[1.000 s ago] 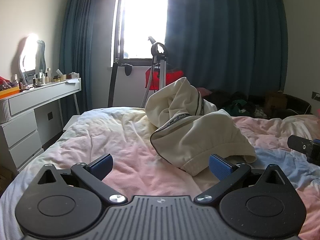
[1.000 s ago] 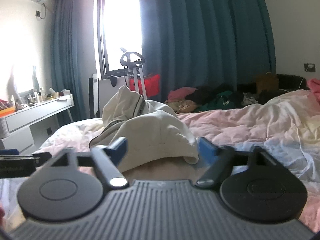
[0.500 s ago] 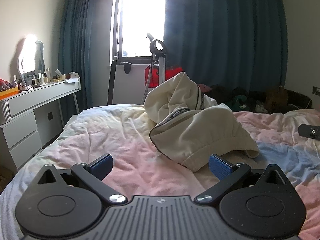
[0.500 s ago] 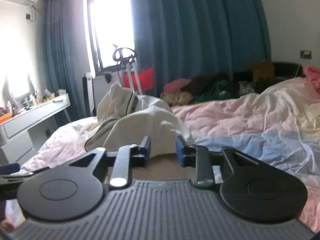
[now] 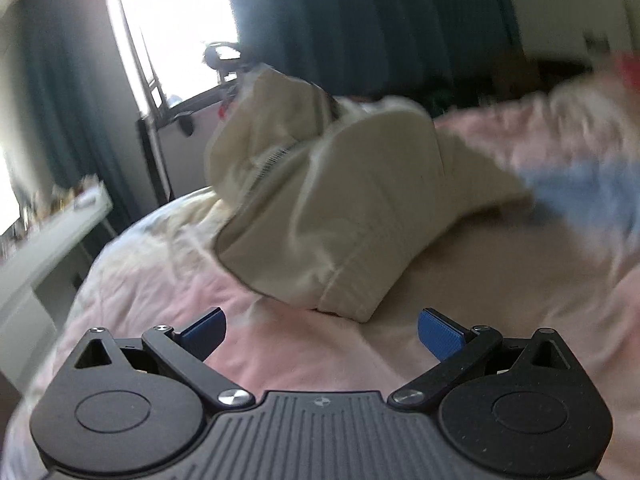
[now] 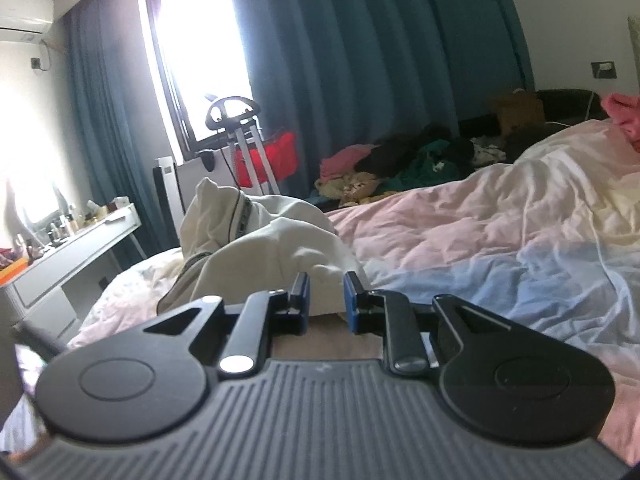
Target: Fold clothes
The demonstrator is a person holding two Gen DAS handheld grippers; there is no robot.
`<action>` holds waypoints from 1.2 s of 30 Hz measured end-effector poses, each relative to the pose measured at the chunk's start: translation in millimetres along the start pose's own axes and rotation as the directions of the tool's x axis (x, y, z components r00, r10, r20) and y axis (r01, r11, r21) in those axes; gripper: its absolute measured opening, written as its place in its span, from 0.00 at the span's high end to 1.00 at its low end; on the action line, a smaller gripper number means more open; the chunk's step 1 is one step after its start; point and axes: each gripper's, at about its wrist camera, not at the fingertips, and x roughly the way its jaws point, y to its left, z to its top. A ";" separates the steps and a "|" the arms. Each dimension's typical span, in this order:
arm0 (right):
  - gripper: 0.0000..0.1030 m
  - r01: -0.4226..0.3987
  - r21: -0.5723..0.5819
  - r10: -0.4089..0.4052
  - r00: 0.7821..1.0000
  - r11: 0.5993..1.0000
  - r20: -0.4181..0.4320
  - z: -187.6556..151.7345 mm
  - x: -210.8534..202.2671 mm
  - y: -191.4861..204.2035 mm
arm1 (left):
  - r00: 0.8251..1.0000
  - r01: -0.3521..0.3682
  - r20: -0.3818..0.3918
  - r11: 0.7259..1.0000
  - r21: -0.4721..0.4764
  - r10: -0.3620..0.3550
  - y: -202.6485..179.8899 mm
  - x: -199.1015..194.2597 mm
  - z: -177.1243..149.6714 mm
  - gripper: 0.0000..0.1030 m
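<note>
A cream zip-up garment (image 5: 332,200) lies crumpled in a heap on the pink and blue duvet (image 5: 280,360). My left gripper (image 5: 320,330) is open and empty, close in front of the garment's ribbed hem (image 5: 352,296). The view is blurred and tilted. In the right wrist view the garment (image 6: 272,248) lies left of centre on the duvet (image 6: 480,248). My right gripper (image 6: 326,300) has its jaws narrowed to a small gap just in front of the garment's near edge, with nothing between the pads.
A white dresser (image 6: 76,260) with bottles stands at the left of the bed. A window (image 6: 200,60), dark blue curtains (image 6: 380,60) and a metal stand with a red bag (image 6: 256,152) are behind. A pile of clothes (image 6: 408,164) lies at the back.
My left gripper has swung closer to the garment's hem and tilted, staying open. My right gripper closed from wide open to a narrow gap and moved back a little.
</note>
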 end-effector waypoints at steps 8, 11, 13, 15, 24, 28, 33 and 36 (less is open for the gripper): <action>0.79 0.014 -0.032 -0.013 1.000 0.999 0.025 -16.3 26.9 -0.6 | 0.992 -0.129 0.014 0.992 -0.018 0.129 -5.0 67.0 4.4 0.08; 0.78 0.026 -0.046 -0.023 0.998 0.999 0.064 -21.5 37.7 -0.2 | 0.982 -0.149 0.104 0.985 -0.083 0.157 4.3 62.2 7.8 0.31; 0.78 0.018 -0.009 -0.018 0.999 1.000 0.048 -23.2 46.1 -3.9 | 0.969 -0.157 0.174 0.981 -0.109 0.175 10.9 50.5 11.9 0.50; 0.78 -0.006 0.032 0.006 1.000 0.999 0.021 -23.8 51.5 -7.4 | 0.958 -0.145 0.223 0.977 -0.159 0.178 23.6 38.2 16.9 0.67; 0.76 -0.080 0.087 0.082 0.997 0.993 -0.015 -25.6 49.3 -2.9 | 0.923 -0.125 0.328 0.964 -0.234 0.200 64.9 -19.5 30.1 0.93; 0.75 -0.088 0.062 0.090 0.996 0.994 -0.024 -26.2 41.8 3.5 | 0.924 -0.066 0.353 0.971 -0.228 0.145 78.4 -80.0 19.1 0.93; 0.75 -0.074 0.030 0.075 0.997 0.997 -0.034 -27.4 26.8 9.8 | 0.926 -0.007 0.367 0.977 -0.213 0.087 104.4 -143.5 8.2 0.93; 0.75 -0.066 0.025 0.067 0.997 0.997 -0.043 -29.2 17.6 13.1 | 0.936 -0.011 0.342 0.977 -0.212 0.085 105.5 -168.0 -13.1 0.93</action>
